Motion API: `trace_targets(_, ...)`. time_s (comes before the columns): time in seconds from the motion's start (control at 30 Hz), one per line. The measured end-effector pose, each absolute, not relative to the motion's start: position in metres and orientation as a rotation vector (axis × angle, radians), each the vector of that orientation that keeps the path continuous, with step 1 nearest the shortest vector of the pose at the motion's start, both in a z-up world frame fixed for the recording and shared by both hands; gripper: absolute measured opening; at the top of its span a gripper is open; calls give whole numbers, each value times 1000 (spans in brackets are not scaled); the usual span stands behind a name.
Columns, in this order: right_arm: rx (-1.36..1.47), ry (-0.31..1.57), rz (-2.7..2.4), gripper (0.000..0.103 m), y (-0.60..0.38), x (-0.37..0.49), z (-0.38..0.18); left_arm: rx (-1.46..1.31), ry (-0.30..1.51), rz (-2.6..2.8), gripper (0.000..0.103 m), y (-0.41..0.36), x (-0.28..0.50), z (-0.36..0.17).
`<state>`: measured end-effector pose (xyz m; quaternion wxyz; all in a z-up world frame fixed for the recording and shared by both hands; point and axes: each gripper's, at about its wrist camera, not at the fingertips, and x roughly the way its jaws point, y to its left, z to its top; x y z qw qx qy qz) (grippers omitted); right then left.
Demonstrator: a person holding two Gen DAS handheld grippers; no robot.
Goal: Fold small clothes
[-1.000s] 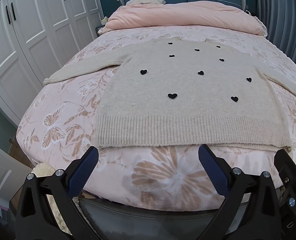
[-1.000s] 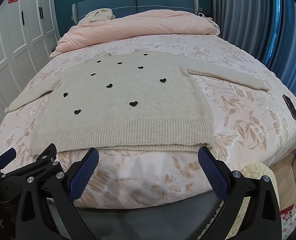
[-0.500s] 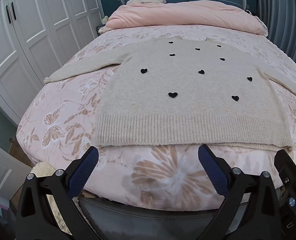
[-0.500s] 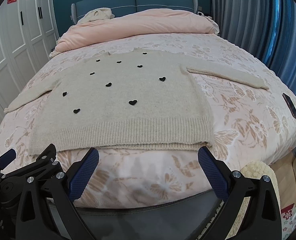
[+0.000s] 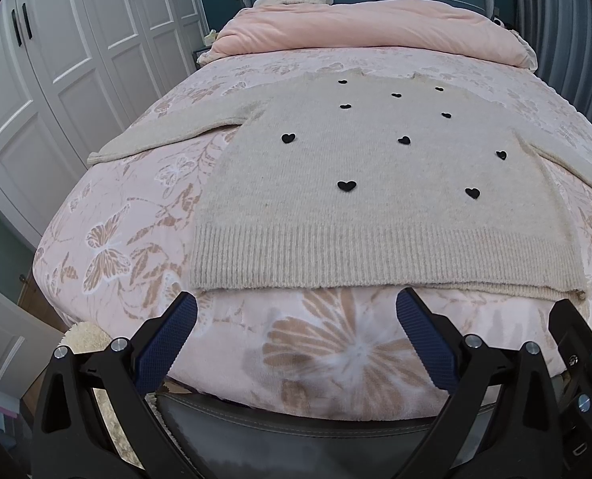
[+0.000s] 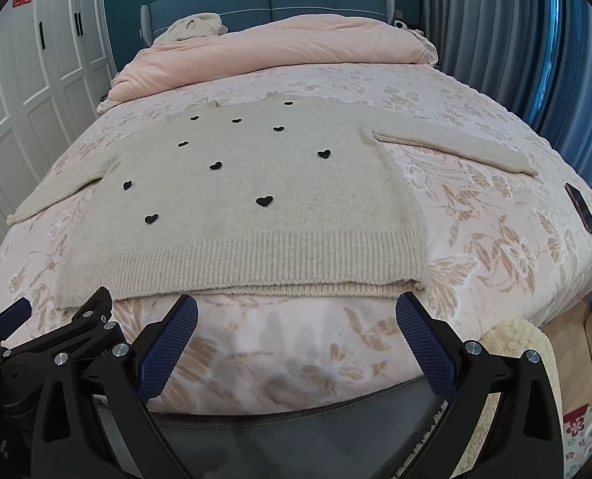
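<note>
Both tongs hang wide apart and empty over the foot of the bed (image 5: 108,239): the left tongs (image 5: 296,315) and the right tongs (image 6: 296,315), each just short of the ribbed hem. One beige sweater (image 5: 375,183) lies flat on the floral cover, sleeves spread, ten black hearts (image 5: 346,185) on its front. Only the right view shows a dark phone (image 6: 581,209) near the bed's edge; only the left view shows the wardrobe doors (image 5: 56,60) close up.
</note>
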<state>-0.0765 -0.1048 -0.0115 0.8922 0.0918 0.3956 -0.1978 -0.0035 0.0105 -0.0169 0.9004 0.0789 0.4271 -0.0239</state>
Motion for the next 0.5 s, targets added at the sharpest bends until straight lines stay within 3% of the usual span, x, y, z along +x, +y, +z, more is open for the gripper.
trace_targets(0.5, 205, 840, -407, 98, -108, -78, -22, 171, 906, -37, 98, 7, 1, -21)
